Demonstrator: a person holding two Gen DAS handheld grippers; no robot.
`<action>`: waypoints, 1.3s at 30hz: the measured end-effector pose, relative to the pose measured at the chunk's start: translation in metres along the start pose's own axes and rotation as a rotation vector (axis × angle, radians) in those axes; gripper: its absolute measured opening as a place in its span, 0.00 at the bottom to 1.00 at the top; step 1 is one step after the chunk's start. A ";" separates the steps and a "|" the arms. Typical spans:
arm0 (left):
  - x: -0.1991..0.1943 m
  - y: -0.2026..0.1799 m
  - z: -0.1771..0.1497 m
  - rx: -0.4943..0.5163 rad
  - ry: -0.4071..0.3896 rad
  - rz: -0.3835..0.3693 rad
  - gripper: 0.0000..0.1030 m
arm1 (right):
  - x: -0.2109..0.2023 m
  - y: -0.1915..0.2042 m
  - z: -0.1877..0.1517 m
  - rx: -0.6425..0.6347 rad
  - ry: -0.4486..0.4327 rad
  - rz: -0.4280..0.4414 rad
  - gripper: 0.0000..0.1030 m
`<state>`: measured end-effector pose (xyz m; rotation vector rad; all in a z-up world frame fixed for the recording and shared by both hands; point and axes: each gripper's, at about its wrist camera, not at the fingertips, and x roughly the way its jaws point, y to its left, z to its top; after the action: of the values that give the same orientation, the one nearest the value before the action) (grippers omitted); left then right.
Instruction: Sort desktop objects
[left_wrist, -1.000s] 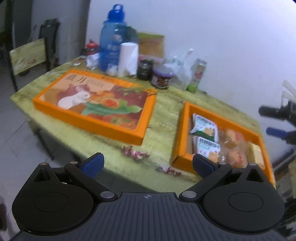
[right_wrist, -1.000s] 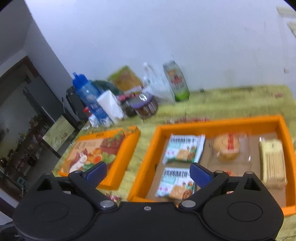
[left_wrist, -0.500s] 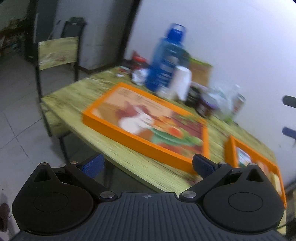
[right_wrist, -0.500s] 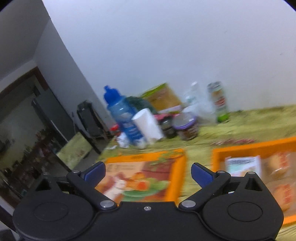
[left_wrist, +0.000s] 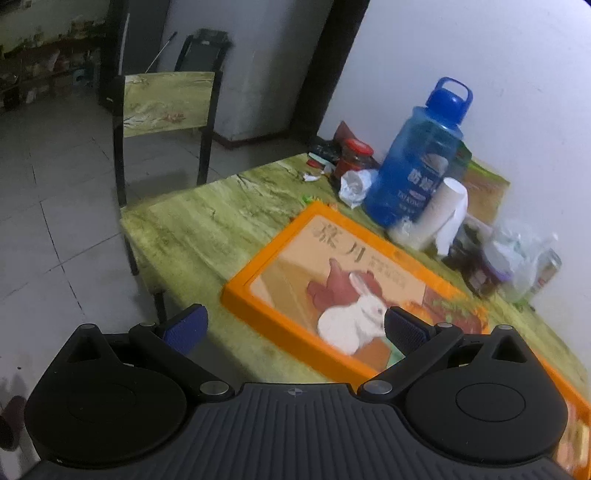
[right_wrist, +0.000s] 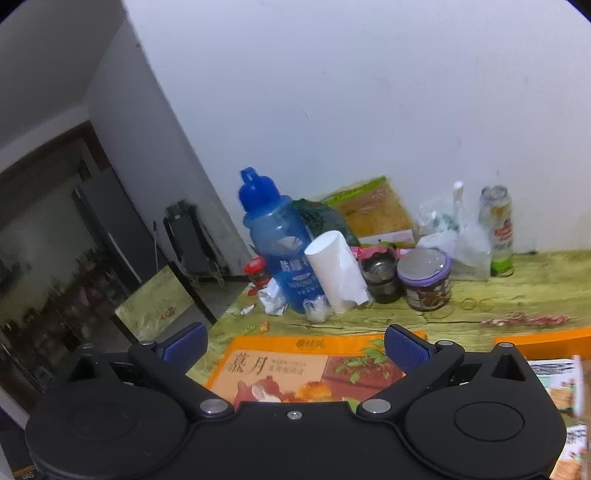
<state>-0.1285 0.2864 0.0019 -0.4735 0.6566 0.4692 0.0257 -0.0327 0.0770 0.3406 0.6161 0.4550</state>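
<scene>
Left gripper (left_wrist: 295, 328): jaws spread wide, nothing between the blue pads; it hangs over the near table edge.
Right gripper (right_wrist: 295, 345): jaws opening, at their widest – nothing between them.
Box lid (left_wrist: 354, 291): orange, printed with a white rabbit, lying flat on the green table (left_wrist: 207, 229); seen past both grippers, touching neither.
Orange tray (right_wrist: 546, 341): just right of the lid, holding snack packets (right_wrist: 557, 376); only its left part shows.
Back row, against the wall: blue water jug (right_wrist: 280, 243), white paper roll (right_wrist: 338, 269) leaning on it, purple-lidded jar (right_wrist: 424, 278), clear plastic bag (right_wrist: 458, 240), green drink can (right_wrist: 498, 230).
Red-lidded jar (left_wrist: 356, 157): left of the jug, beside crumpled paper (left_wrist: 352, 184).
Chair (left_wrist: 166, 110): at the table's far end – apart from it.
</scene>
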 end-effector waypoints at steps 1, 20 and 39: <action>0.005 -0.003 0.004 0.019 0.005 0.007 1.00 | 0.011 -0.009 0.000 0.024 0.015 -0.016 1.00; 0.173 -0.006 0.084 0.202 0.280 -0.106 1.00 | 0.070 -0.061 -0.047 0.337 0.136 -0.303 1.00; 0.225 0.007 0.075 0.387 0.445 -0.274 1.00 | 0.148 -0.064 -0.100 0.538 0.323 -0.480 1.00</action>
<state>0.0585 0.3916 -0.0983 -0.2919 1.0680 -0.0338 0.0908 0.0048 -0.0973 0.6151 1.1057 -0.1329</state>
